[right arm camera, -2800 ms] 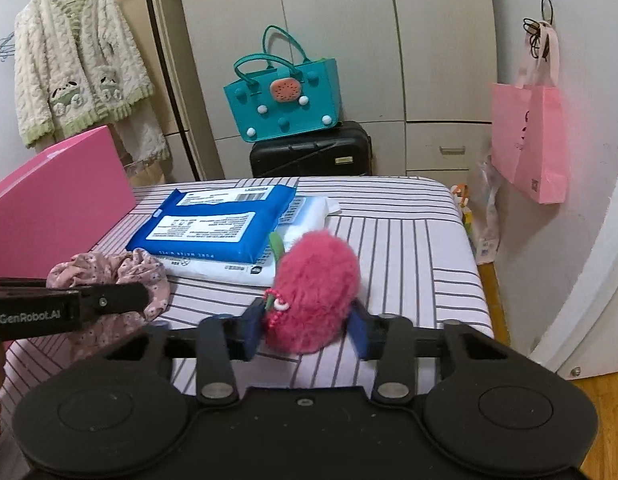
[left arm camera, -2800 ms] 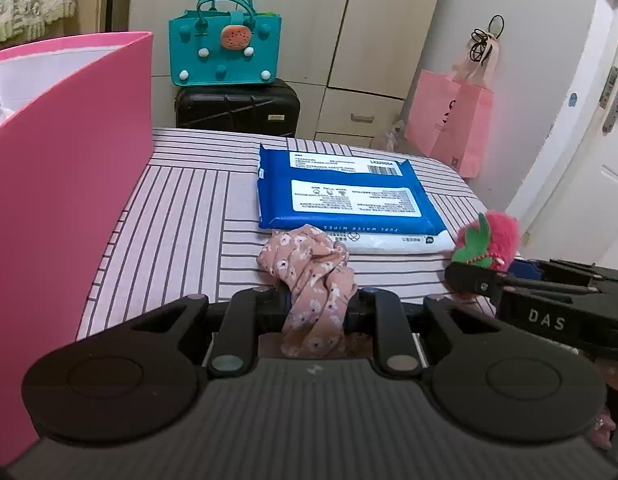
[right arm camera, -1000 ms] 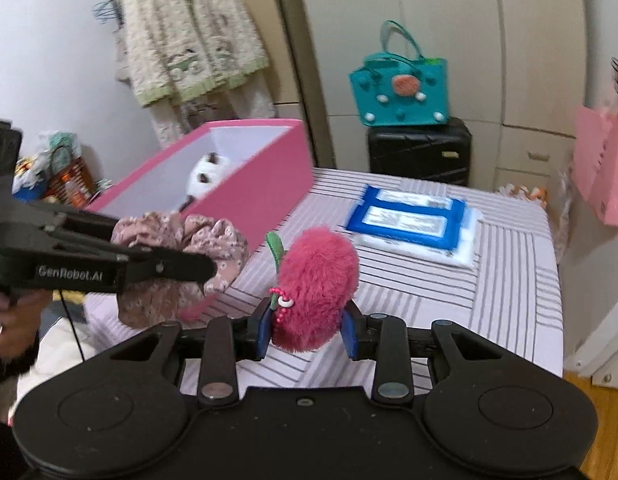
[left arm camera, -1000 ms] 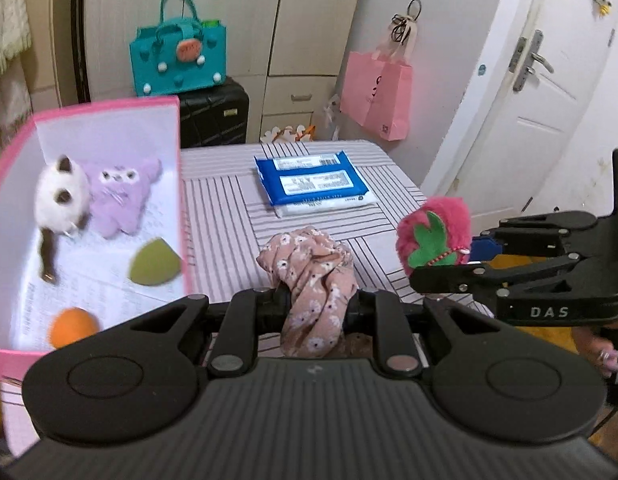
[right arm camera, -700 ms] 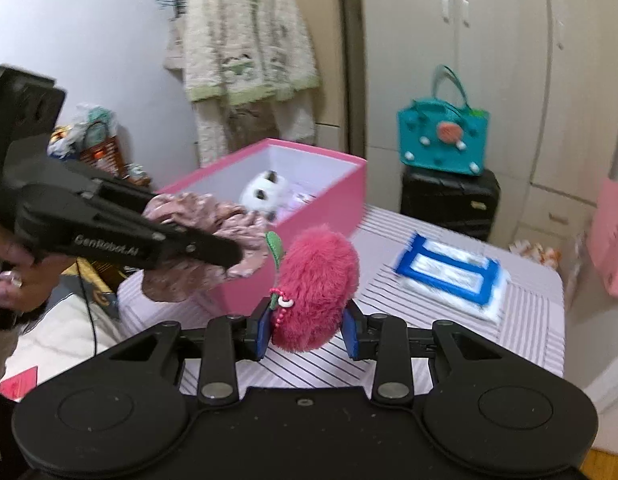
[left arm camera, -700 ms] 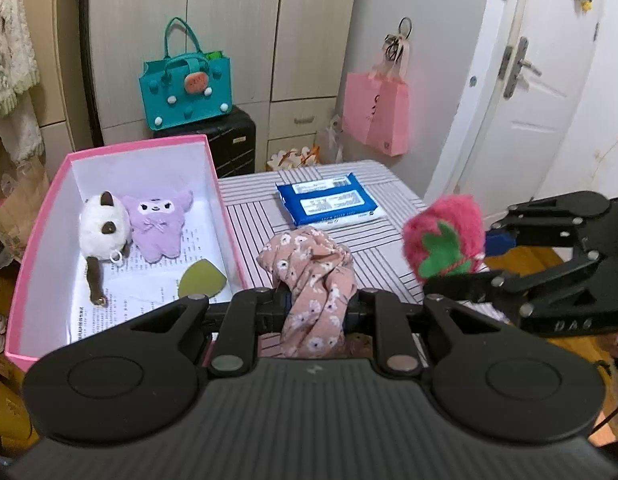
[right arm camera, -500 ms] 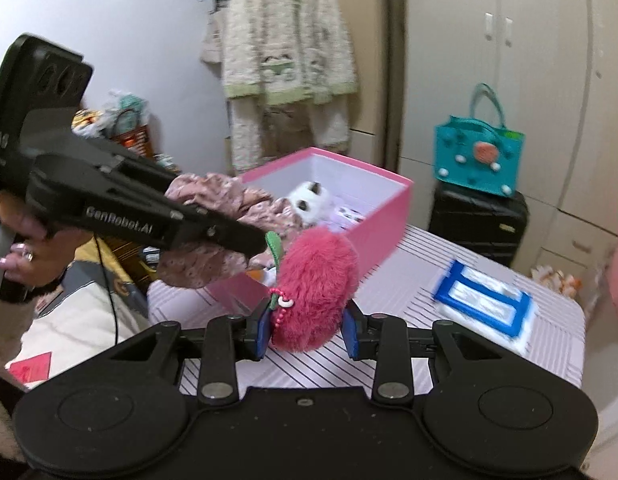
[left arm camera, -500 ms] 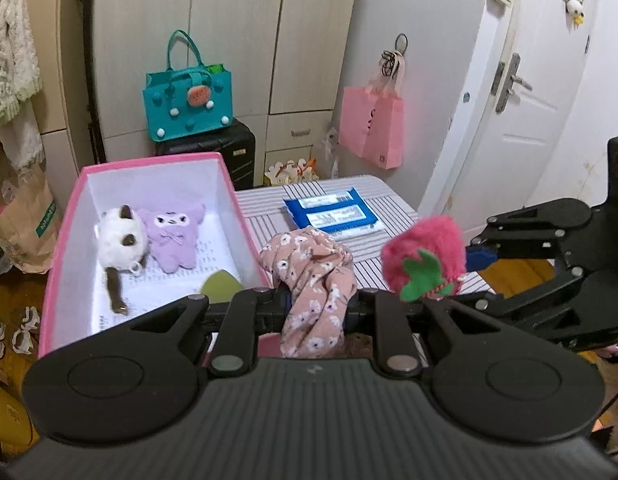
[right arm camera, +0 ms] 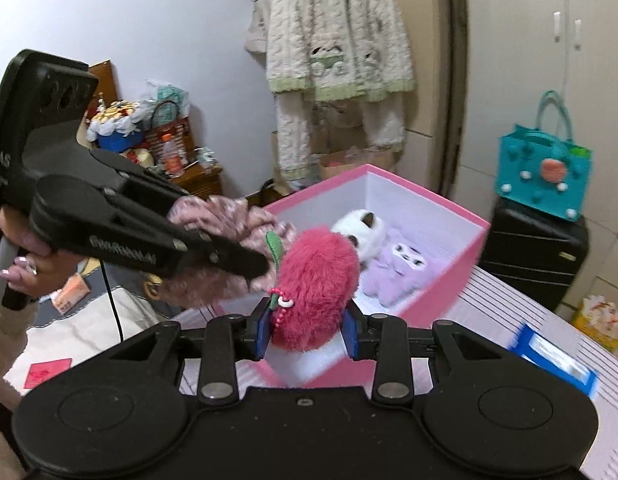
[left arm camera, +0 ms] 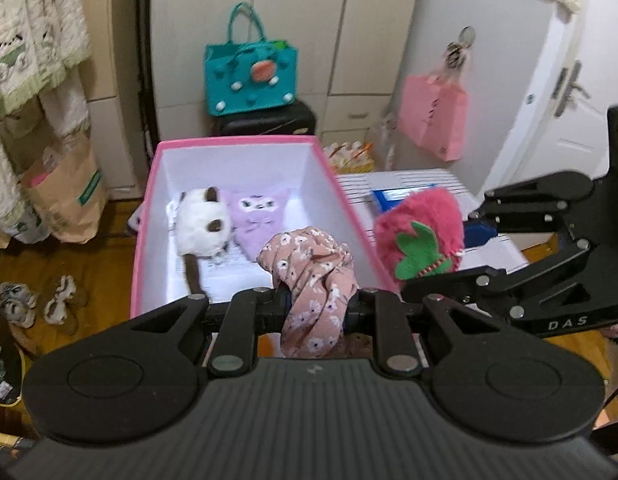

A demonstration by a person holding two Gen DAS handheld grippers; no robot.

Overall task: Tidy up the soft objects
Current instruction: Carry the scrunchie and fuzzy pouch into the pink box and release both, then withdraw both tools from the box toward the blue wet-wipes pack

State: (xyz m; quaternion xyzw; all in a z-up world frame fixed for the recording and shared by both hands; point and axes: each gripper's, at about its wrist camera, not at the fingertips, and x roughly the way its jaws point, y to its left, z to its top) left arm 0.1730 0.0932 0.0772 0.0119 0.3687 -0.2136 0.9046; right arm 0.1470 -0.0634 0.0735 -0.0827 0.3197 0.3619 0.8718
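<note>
My left gripper [left arm camera: 315, 312] is shut on a pink floral scrunchie [left arm camera: 313, 276], held in the air over the near end of the pink box [left arm camera: 233, 142]. My right gripper [right arm camera: 307, 330] is shut on a fuzzy red strawberry plush [right arm camera: 315, 280] with a green leaf, close beside the scrunchie [right arm camera: 229, 232] and above the box's near corner [right arm camera: 425, 200]. Inside the box lie a white cat plush [left arm camera: 203, 226] and a purple plush [left arm camera: 257, 220]. In the left wrist view the strawberry [left arm camera: 421, 236] hangs to the right of the box wall.
A blue wipes pack [right arm camera: 553, 356] lies on the striped table [right arm camera: 505, 312] right of the box. A teal bag [left arm camera: 251, 76] sits on a black suitcase [left arm camera: 269, 122] behind. A pink bag [left arm camera: 433, 120] hangs on the wall. Slippers [left arm camera: 33, 300] lie on the floor.
Both grippers have carried the scrunchie and the strawberry up and leftward from over the table to the pink box. The box now lies straight ahead, its inside in view.
</note>
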